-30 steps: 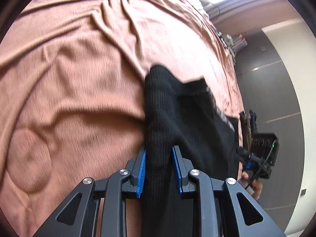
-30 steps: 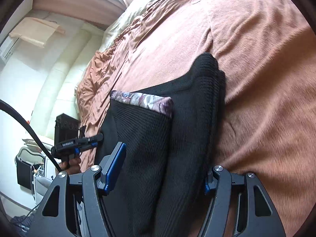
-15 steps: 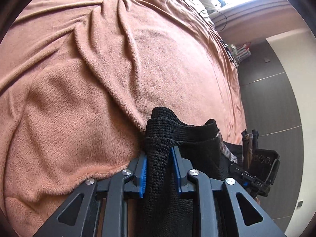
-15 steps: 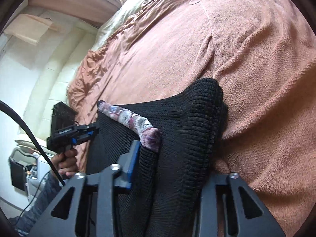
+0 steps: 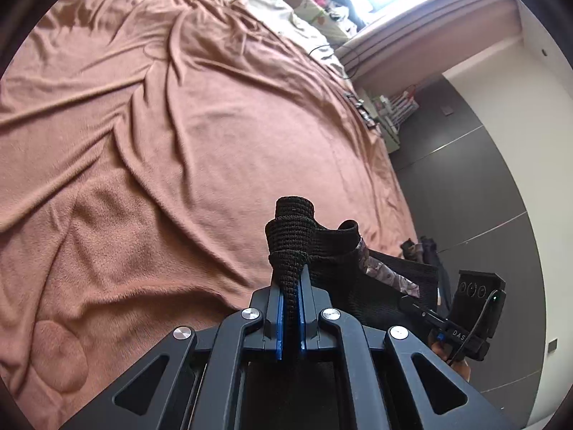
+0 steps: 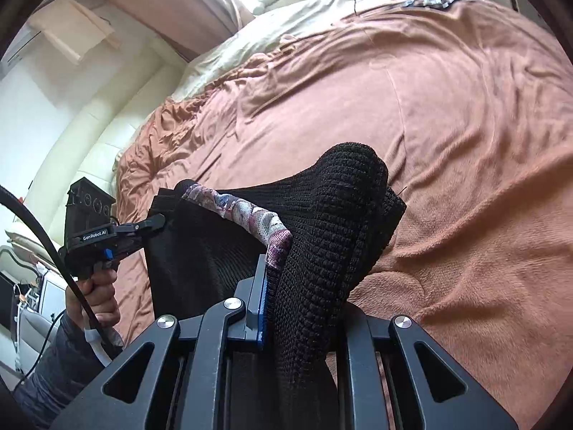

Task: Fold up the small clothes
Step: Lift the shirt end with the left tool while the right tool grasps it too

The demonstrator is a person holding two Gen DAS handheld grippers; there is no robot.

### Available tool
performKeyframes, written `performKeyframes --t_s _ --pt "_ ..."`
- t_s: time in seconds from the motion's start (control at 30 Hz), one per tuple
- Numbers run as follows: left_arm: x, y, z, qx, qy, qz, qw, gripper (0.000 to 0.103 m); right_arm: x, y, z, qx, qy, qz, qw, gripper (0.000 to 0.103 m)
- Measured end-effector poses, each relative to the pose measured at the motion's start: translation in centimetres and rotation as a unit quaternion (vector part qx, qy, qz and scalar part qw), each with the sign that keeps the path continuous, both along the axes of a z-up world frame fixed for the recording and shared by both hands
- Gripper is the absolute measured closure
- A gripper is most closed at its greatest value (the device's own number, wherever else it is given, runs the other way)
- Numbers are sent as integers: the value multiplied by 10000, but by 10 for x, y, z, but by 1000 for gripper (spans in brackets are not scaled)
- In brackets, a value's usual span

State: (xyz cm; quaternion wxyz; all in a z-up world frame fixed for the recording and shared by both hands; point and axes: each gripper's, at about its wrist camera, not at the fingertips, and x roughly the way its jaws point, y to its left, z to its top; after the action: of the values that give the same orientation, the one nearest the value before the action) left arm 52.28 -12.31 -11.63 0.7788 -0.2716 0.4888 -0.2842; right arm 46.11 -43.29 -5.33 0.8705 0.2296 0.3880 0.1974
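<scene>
Both jaws closed tighter since before; left gripper (image 5: 290, 301) and right gripper (image 6: 301, 308) clamp black knit garment (image 6: 322, 236) over bed (image 5: 179, 165).

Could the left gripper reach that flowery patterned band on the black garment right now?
Probably not as things stand. The left gripper is clamped on a bunched corner of the black knit garment, so its jaws are full. The patterned band lies close beside it, with nothing between, but the gripper would have to let go first.
</scene>
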Motion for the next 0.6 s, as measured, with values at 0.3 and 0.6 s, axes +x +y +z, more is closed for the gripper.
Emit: performKeyframes --t_s 0.3,0.6 --pt "-42 12 55 -365 -423 47 9984 97 -71 7 46 -205 -546 -70 9983 91" --pt "-97 21 109 -534 -929 78 9942 97 -159 10 82 -357 -1058 -76 9937 91"
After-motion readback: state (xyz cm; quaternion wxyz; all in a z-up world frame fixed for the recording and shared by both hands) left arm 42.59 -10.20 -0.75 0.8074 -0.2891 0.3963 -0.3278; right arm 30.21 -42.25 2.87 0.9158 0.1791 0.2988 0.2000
